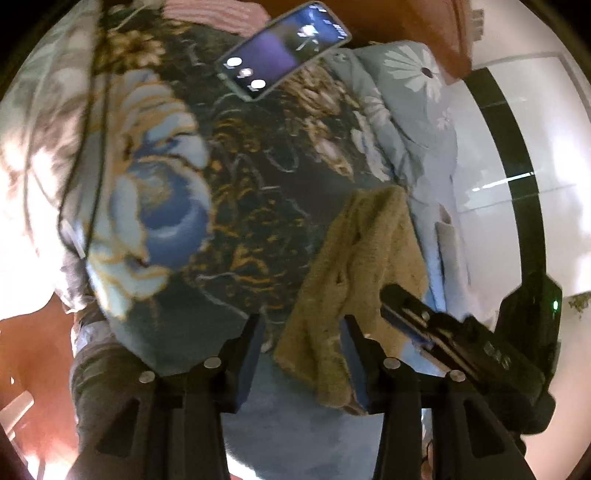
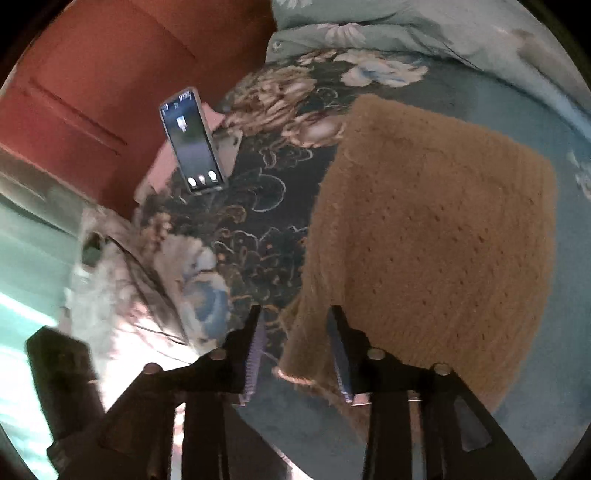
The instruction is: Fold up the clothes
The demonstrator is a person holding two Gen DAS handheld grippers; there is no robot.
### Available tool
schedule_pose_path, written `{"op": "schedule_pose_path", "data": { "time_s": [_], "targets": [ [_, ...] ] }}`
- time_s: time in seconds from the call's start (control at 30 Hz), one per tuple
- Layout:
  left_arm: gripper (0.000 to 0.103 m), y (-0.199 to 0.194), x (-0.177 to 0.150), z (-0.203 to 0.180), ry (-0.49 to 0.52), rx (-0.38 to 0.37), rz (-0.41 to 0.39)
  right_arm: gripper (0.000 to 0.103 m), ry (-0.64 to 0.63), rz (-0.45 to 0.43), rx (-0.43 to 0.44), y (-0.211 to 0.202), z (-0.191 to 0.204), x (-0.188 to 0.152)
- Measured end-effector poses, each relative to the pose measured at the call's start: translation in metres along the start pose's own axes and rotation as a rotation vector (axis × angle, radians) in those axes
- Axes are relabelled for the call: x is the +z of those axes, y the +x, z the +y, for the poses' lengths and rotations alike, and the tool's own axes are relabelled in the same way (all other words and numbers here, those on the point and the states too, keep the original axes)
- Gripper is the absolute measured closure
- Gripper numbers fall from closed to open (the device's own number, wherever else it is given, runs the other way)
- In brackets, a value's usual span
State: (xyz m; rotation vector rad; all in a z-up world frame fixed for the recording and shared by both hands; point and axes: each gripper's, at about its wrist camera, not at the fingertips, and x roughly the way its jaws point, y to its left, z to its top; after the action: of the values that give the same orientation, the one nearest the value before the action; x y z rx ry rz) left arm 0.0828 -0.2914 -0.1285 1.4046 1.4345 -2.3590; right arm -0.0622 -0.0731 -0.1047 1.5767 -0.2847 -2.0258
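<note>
Tan knitted garment (image 2: 432,236) spread across the bed (image 2: 258,221), on the dark floral bedspread, mostly flat, near corner bunched and rumpled. Open-weave knit, so likely soft, light, floppy and stretchy; no stiffness to hold a crease, bound to sag and drape once lifted. Best taken at a hem edge or corner, pinching more than one layer of yarn so loops don't snag on a pad.

Right gripper (image 2: 295,354) right over that rumpled near corner, jaws apart, fabric lying between them but no pad pressing on it. Nothing gripped there.

From the other camera, left gripper (image 1: 303,354) low over a hanging fold of the same knit, jaws apart too, cloth between the fingers, loose, not pinched. Right gripper's black body poking in just beside, over the same edge.

Further out, phone (image 2: 192,147) with a lit screen lying on the bedspread, well apart from the knit. Pale floral pillow (image 2: 369,29) beyond. Reddish wooden panel (image 2: 92,74) behind the bed.
</note>
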Motion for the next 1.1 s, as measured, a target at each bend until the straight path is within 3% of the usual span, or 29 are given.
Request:
{"op": "schedule_pose_path", "data": {
  "time_s": [0.23, 0.4, 0.53, 0.67, 0.77, 0.9, 1.03, 1.07, 1.1],
  "targets": [
    [0.045, 0.034, 0.01, -0.046, 0.112, 0.002, 0.051, 0.061, 0.329, -0.1, -0.052, -0.051, -0.102, -0.047],
    [0.045, 0.071, -0.001, -0.078, 0.25, 0.106, 0.126, 0.061, 0.49, -0.106, -0.061, -0.061, -0.148, -0.084],
    [0.045, 0.082, -0.011, -0.084, 0.314, 0.187, 0.127, 0.061, 0.529, -0.091, -0.038, -0.057, -0.16, -0.095],
    [0.044, 0.085, -0.005, -0.065, 0.272, 0.304, 0.101, 0.061, 0.53, -0.075, 0.005, -0.049, -0.16, -0.098],
    [0.043, 0.085, 0.001, -0.043, 0.175, 0.271, 0.122, 0.06, 0.514, -0.059, 0.052, -0.042, -0.158, -0.098],
    [0.042, 0.08, 0.002, -0.039, 0.146, 0.243, 0.107, 0.055, 0.541, -0.035, 0.104, -0.024, -0.16, -0.103],
    [0.047, 0.075, 0.003, -0.039, 0.113, 0.139, 0.105, 0.051, 0.594, -0.028, 0.145, -0.01, -0.166, -0.106],
    [0.053, 0.076, 0.003, -0.039, 0.11, 0.111, 0.114, 0.051, 0.605, -0.031, 0.156, -0.009, -0.166, -0.106],
    [0.067, 0.076, 0.004, -0.039, 0.103, 0.09, 0.118, 0.05, 0.611, -0.03, 0.161, -0.007, -0.166, -0.106]
  ]
}}
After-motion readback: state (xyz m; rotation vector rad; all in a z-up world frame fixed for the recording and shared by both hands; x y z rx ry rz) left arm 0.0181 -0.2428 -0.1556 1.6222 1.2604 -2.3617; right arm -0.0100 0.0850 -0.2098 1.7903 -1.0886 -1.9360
